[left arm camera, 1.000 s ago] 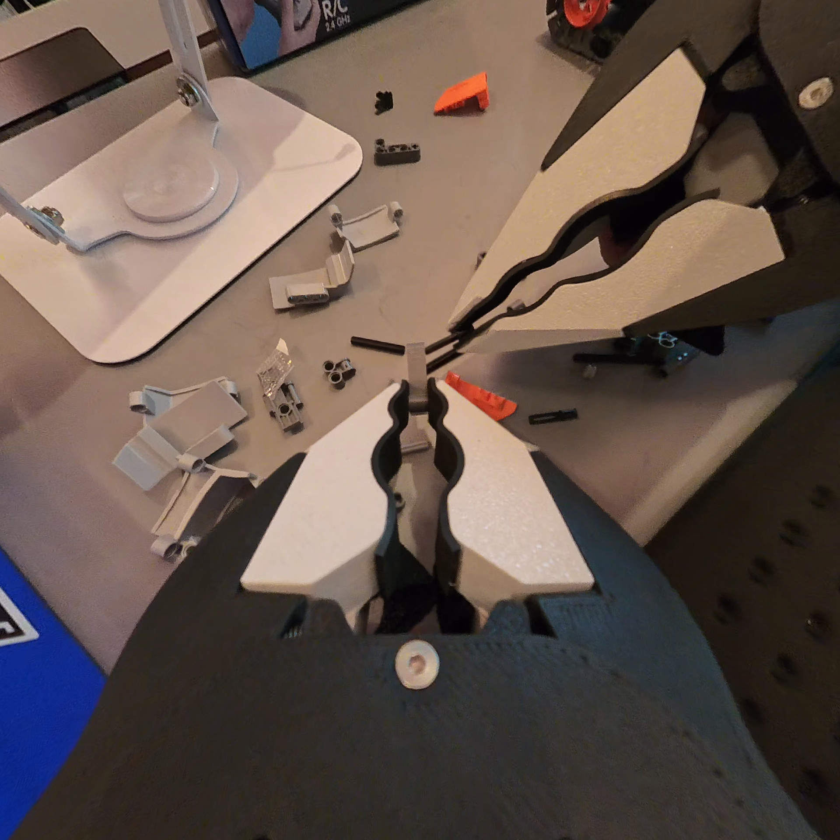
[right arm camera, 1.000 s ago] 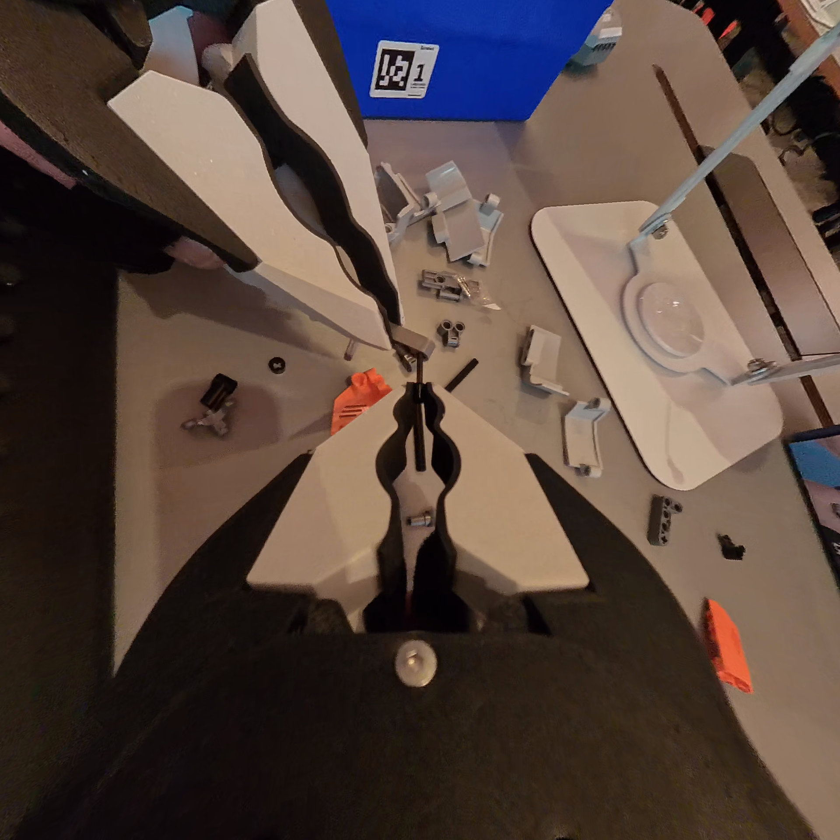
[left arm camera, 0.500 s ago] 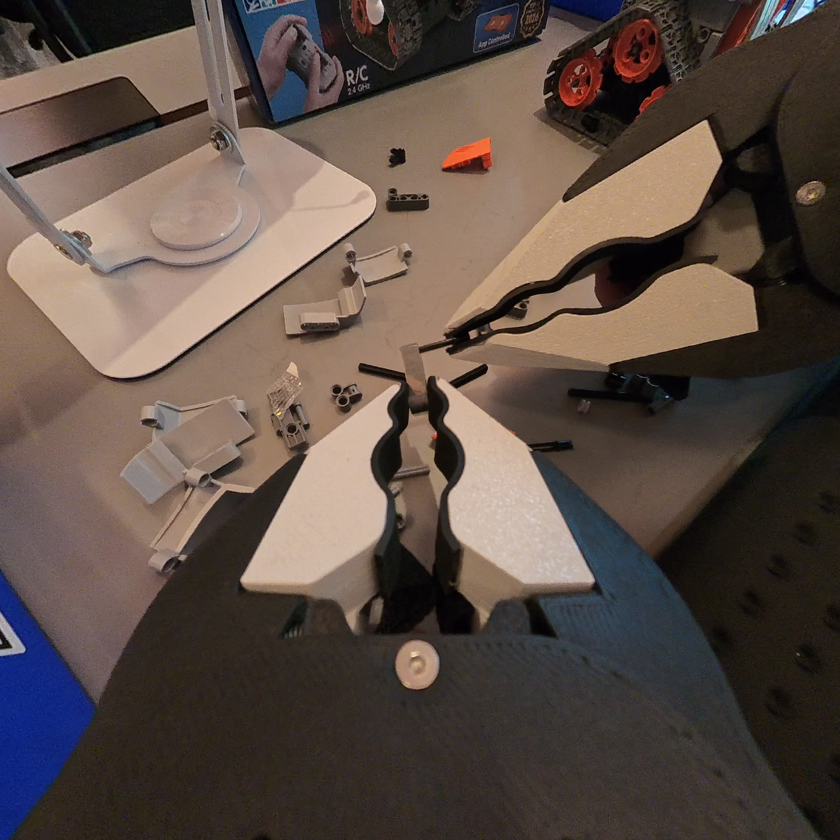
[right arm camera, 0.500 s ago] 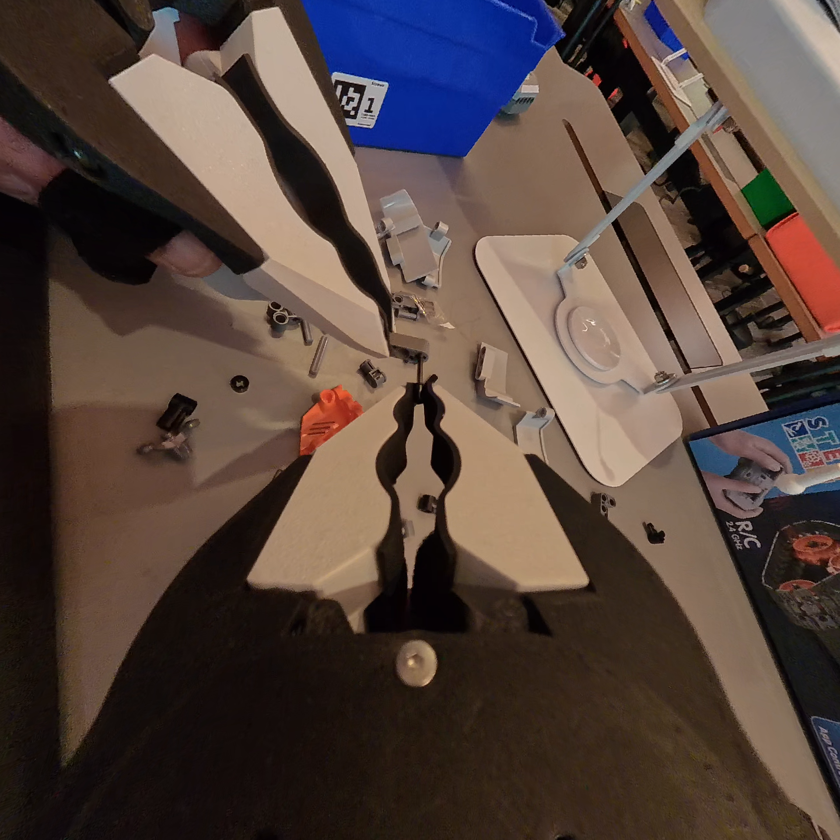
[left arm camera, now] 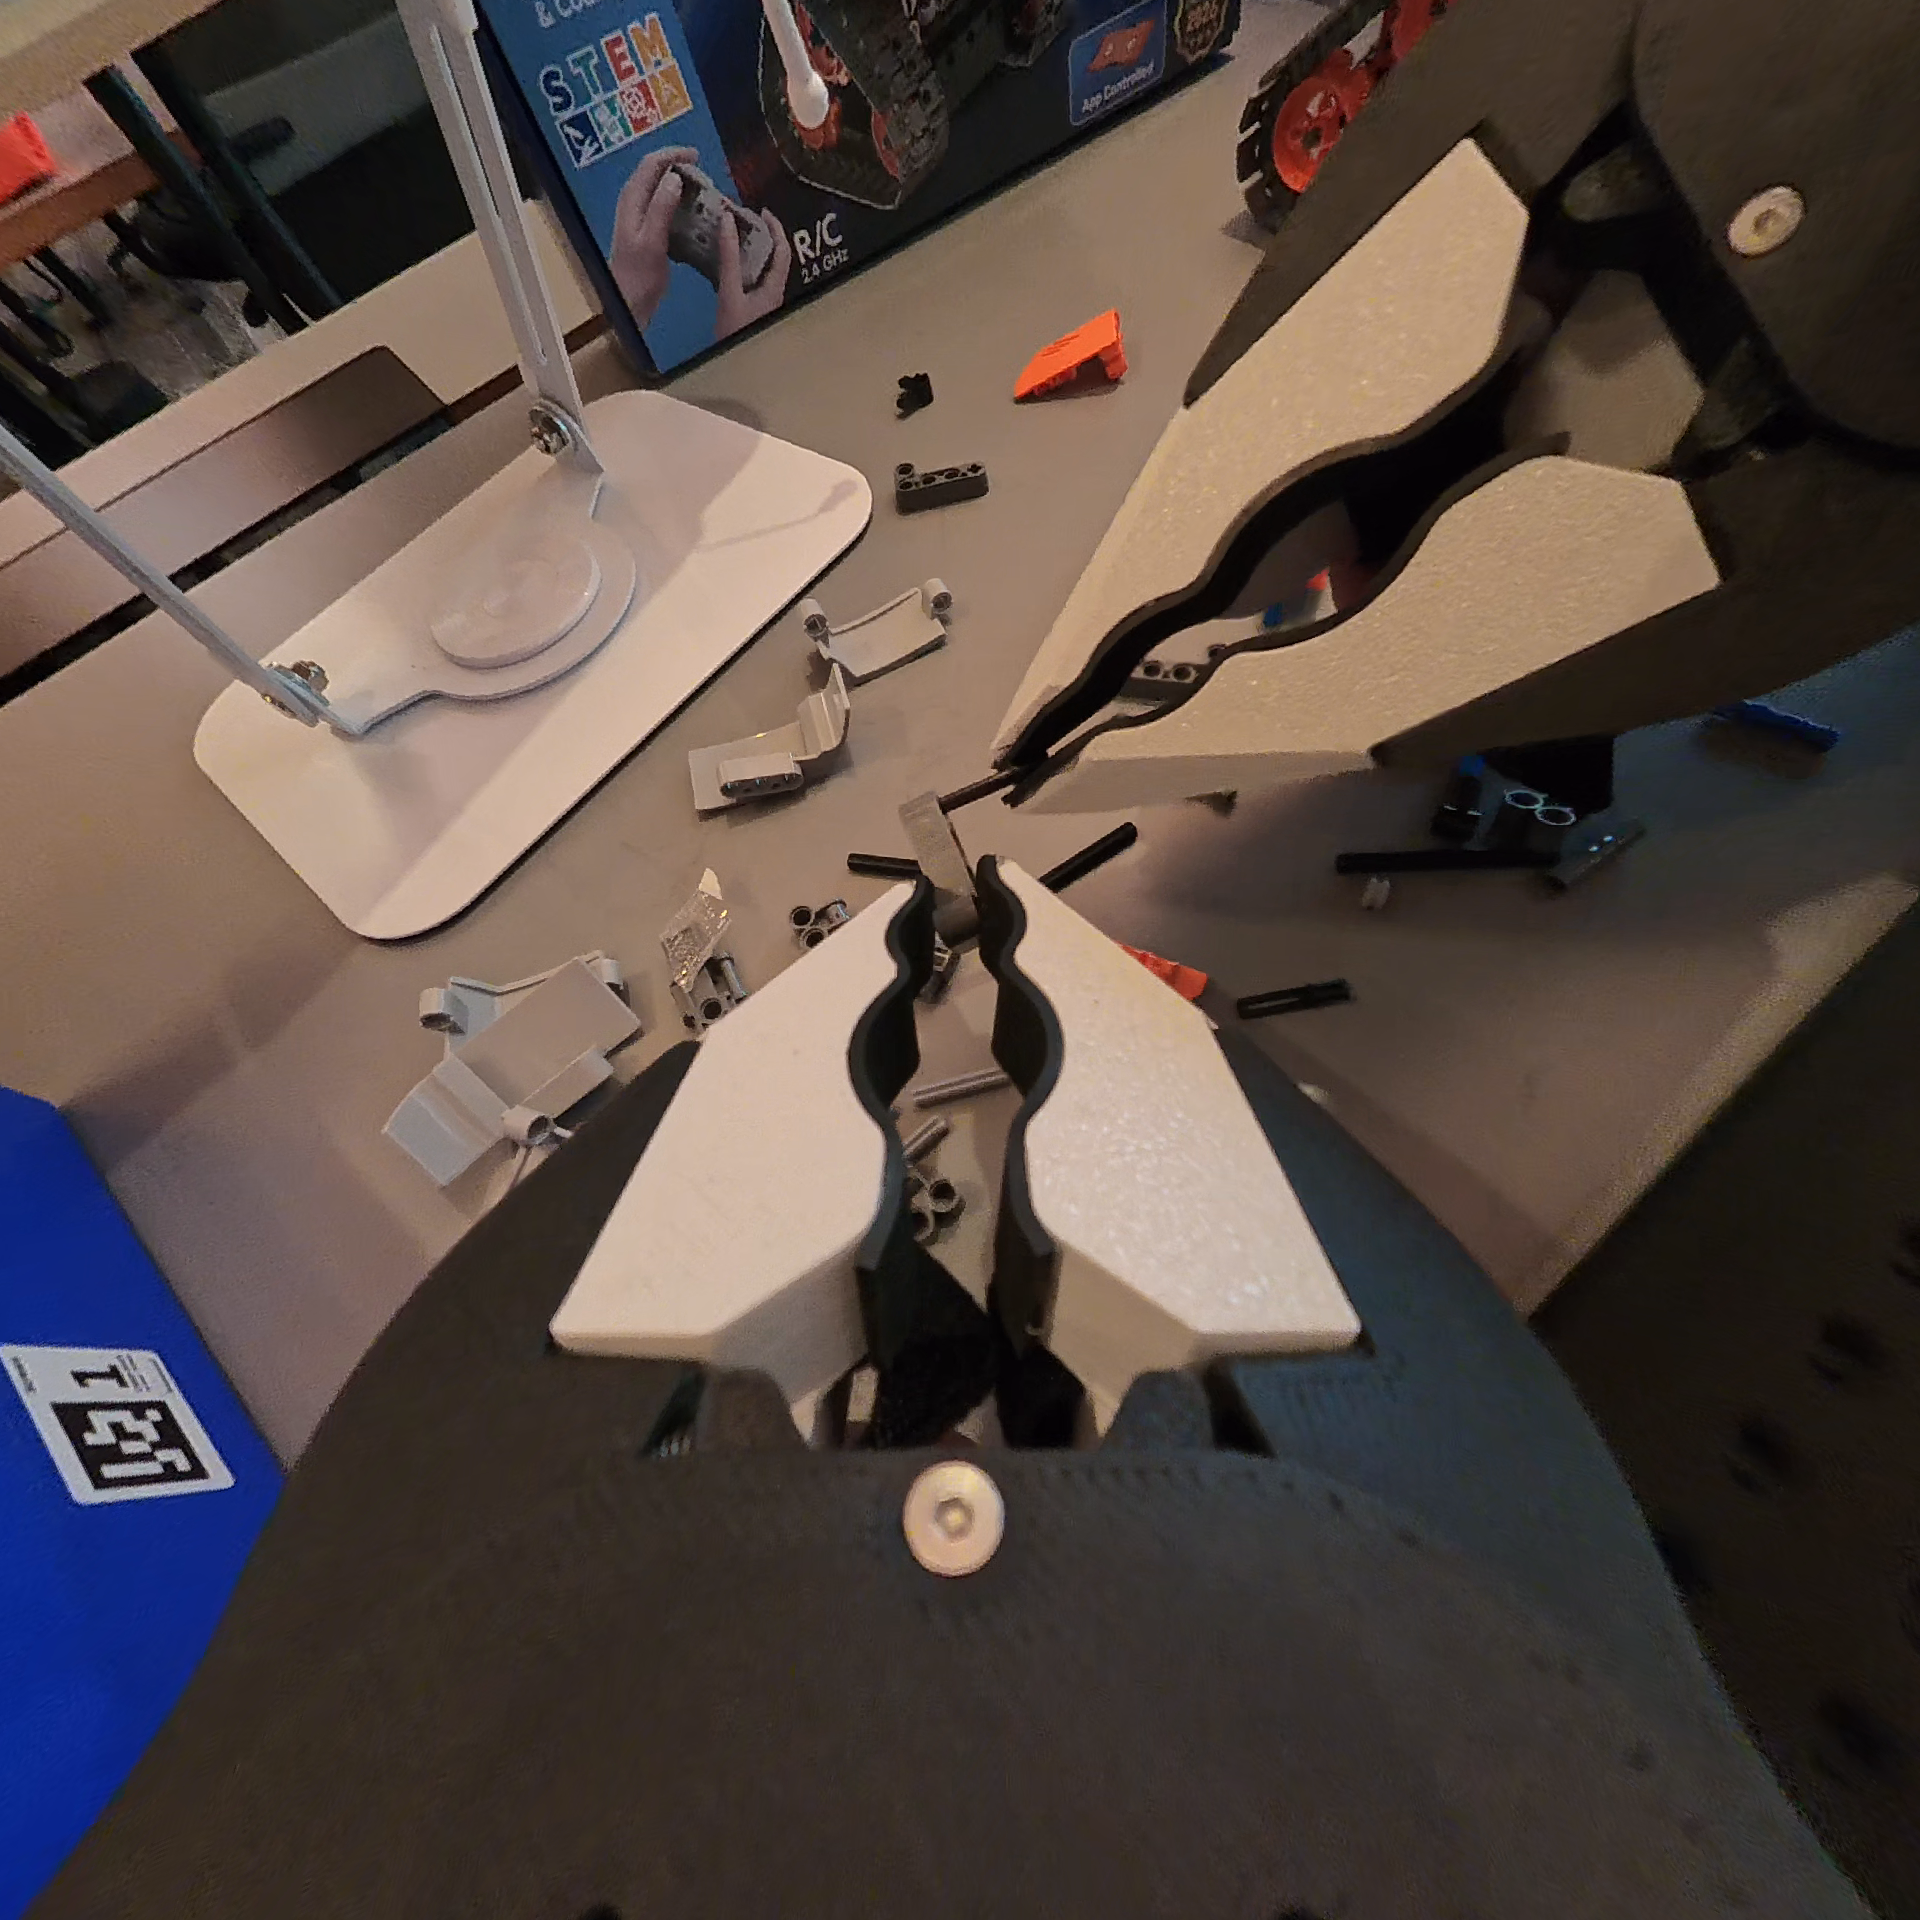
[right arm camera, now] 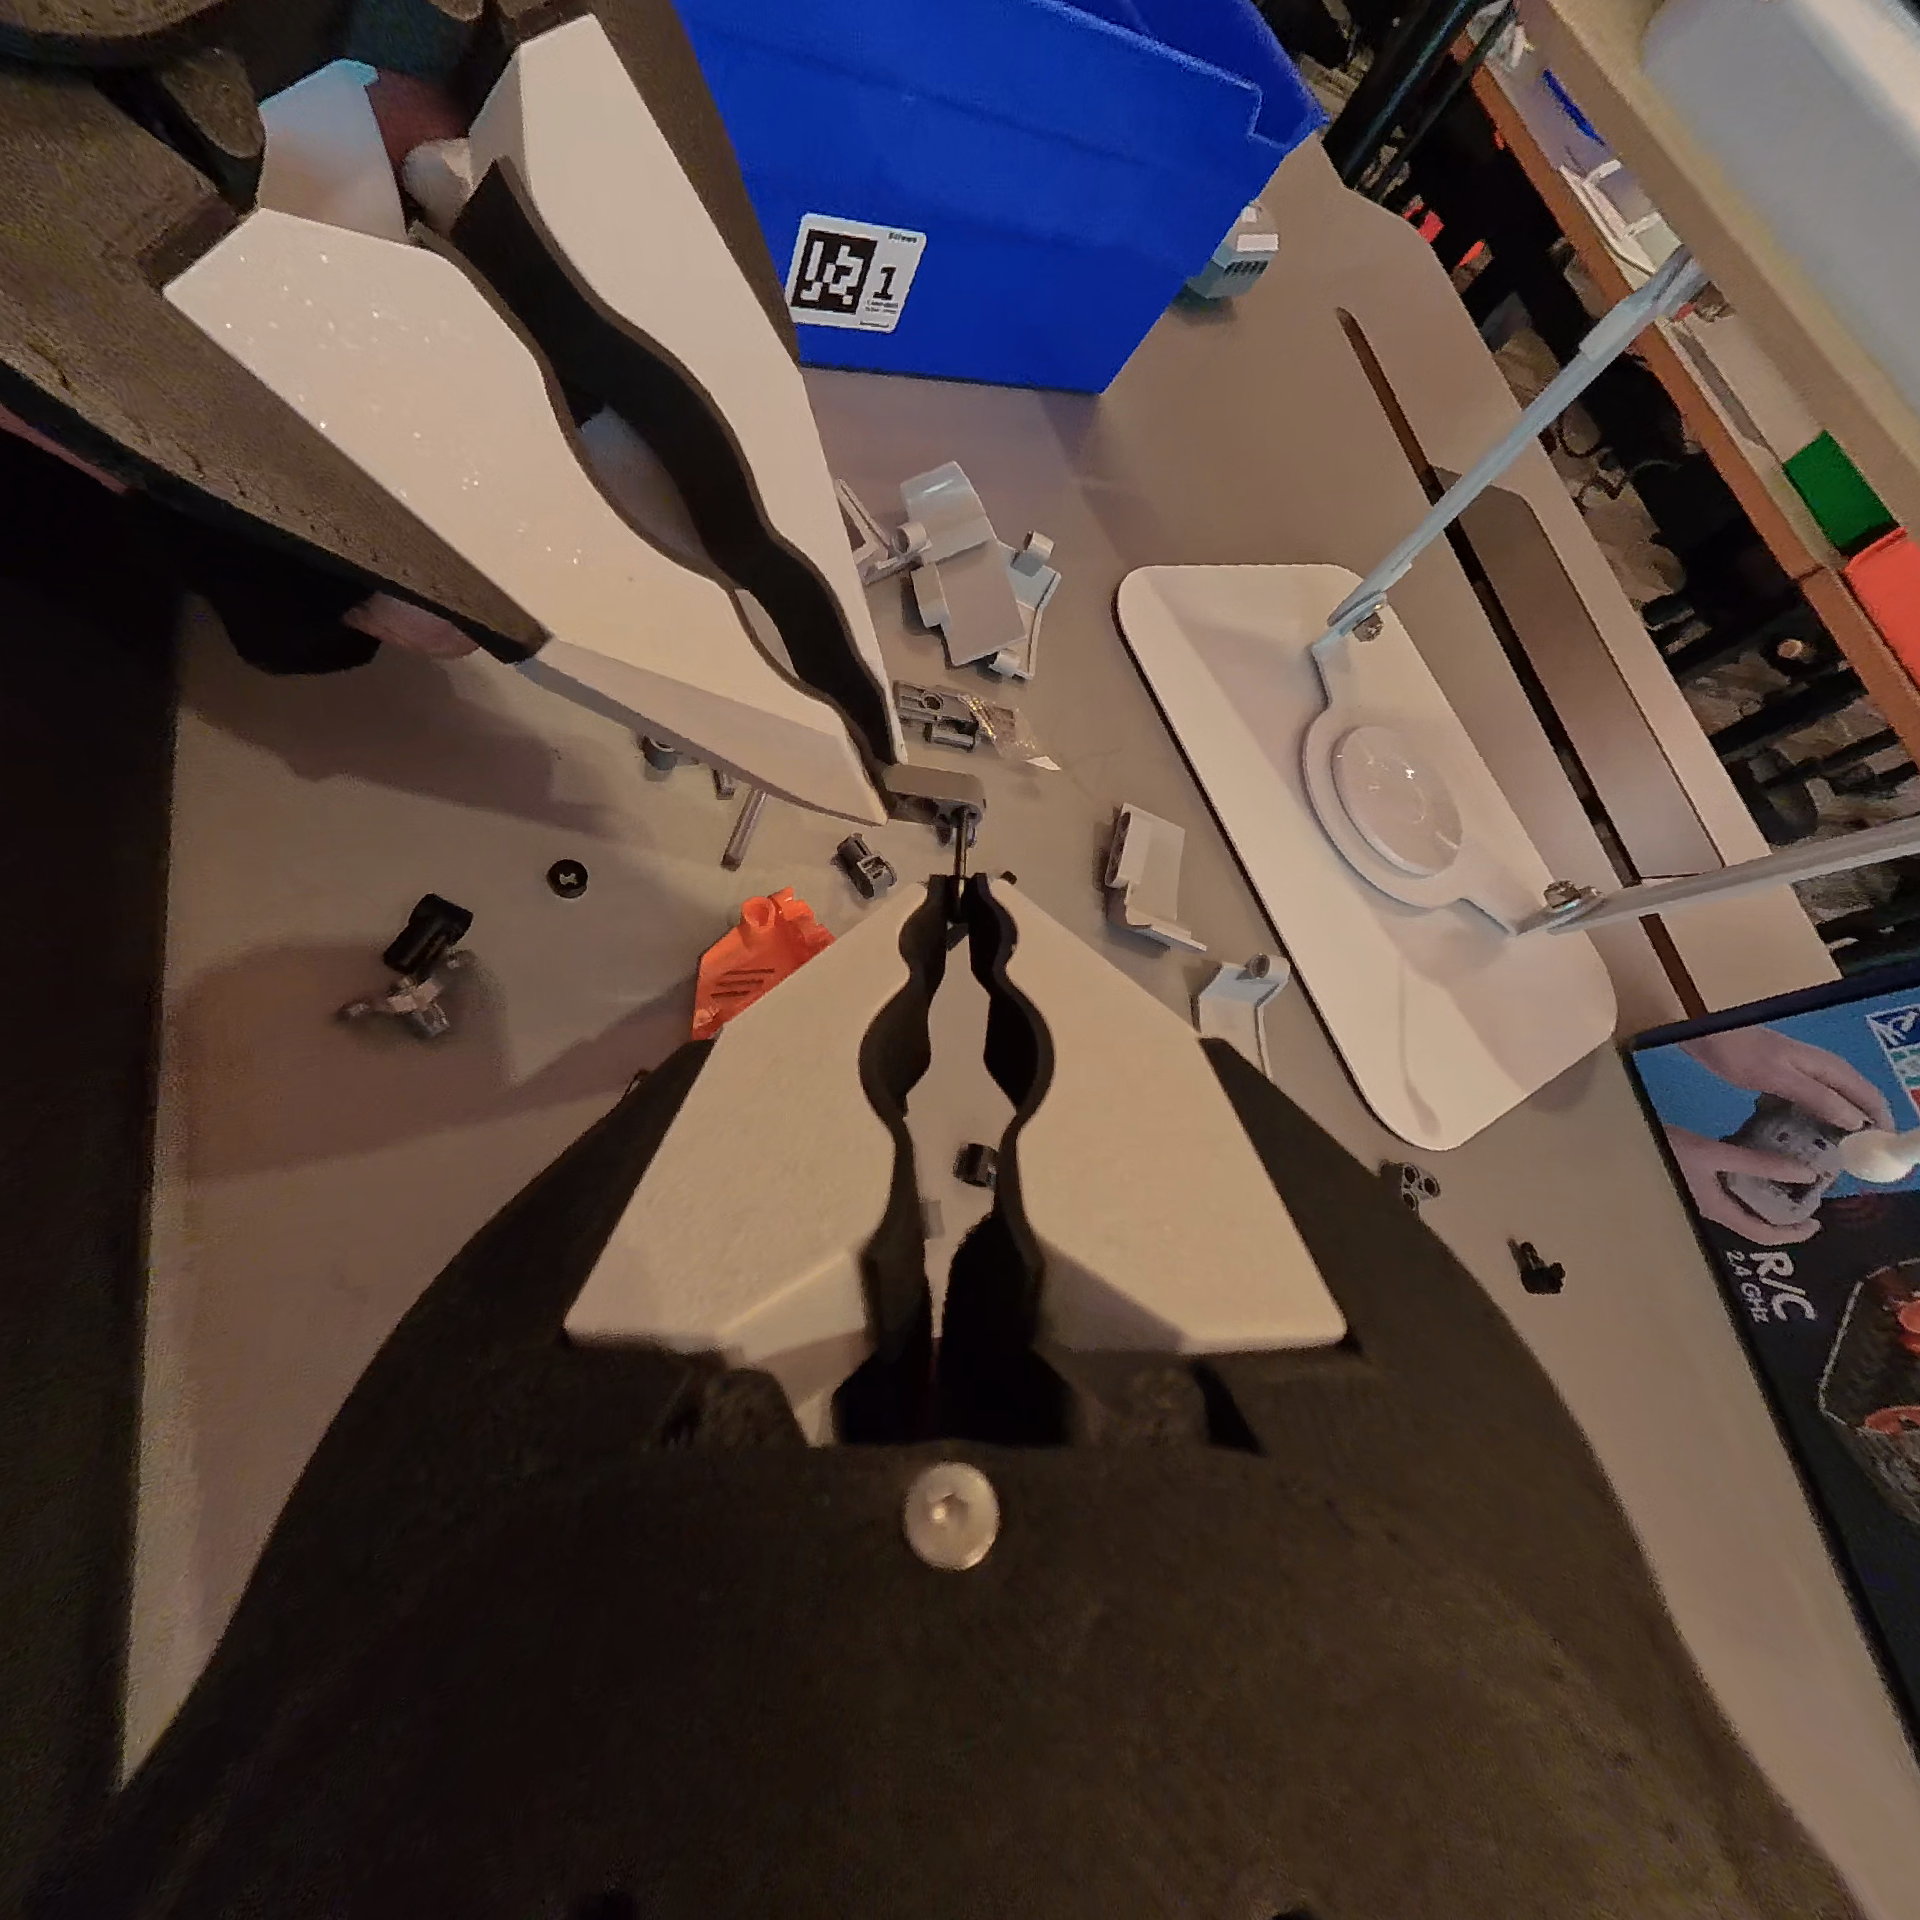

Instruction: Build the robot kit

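Note:
My left gripper is shut on a small grey beam piece and holds it upright above the grey table. My right gripper is shut on a thin black axle. The axle's far end sits at a hole in the grey beam piece. In the left wrist view the right gripper comes in from the right with the axle touching the beam. In the right wrist view the left gripper comes in from the upper left.
Loose grey panels, black axles, orange pieces and small connectors lie on the table. A white stand base is at the left, a blue bin behind, a toy box and tracked model at the back. Only a small space, under 4 cm, lies between the two pairs of fingers.
Both grippers have lifted a little from the table. The right gripper's axle has closed in on the grey beam and now meets its end; both stay shut.

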{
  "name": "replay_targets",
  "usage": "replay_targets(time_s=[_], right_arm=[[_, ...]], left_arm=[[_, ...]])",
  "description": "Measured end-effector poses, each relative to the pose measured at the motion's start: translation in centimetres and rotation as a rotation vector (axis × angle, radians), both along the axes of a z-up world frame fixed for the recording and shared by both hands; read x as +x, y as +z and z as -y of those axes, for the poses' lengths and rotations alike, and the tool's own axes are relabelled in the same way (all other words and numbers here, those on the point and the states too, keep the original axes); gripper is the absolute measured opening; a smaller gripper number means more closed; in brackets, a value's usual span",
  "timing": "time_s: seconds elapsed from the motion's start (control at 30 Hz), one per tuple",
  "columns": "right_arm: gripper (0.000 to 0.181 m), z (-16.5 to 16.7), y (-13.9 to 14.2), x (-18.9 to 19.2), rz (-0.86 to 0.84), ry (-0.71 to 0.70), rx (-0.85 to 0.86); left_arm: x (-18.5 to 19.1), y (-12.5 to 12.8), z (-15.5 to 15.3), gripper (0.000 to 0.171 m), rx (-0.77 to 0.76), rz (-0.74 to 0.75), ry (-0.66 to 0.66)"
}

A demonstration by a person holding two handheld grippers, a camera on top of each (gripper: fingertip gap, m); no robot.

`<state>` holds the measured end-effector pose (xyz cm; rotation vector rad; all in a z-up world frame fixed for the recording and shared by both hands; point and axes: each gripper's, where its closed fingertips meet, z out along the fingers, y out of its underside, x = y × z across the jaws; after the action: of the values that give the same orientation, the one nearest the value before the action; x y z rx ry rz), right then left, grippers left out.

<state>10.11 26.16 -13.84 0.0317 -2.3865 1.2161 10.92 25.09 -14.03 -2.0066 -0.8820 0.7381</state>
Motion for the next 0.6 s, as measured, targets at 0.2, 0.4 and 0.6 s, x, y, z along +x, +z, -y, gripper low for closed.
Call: replay_targets(time_s=[0.2, 0.4, 0.6], right_arm=[[0.001, -0.3, 0.3, 0.2, 0.074, 0.091, -0.013], [0.001, -0.7, -0.1, 0.2, 0.063, 0.125, 0.072], [0.001, -1.2, -0.9, 0.2, 0.111, 0.125, 0.153]], left_arm=[[0.3, 0.4, -0.4, 0.005, -0.039, -0.055, -0.034], [0.4, 0.2, -0.7, 0.005, -0.148, -0.108, -0.049], [0.4, -0.6, -1.2, 0.005, -0.296, -0.151, -0.054]])
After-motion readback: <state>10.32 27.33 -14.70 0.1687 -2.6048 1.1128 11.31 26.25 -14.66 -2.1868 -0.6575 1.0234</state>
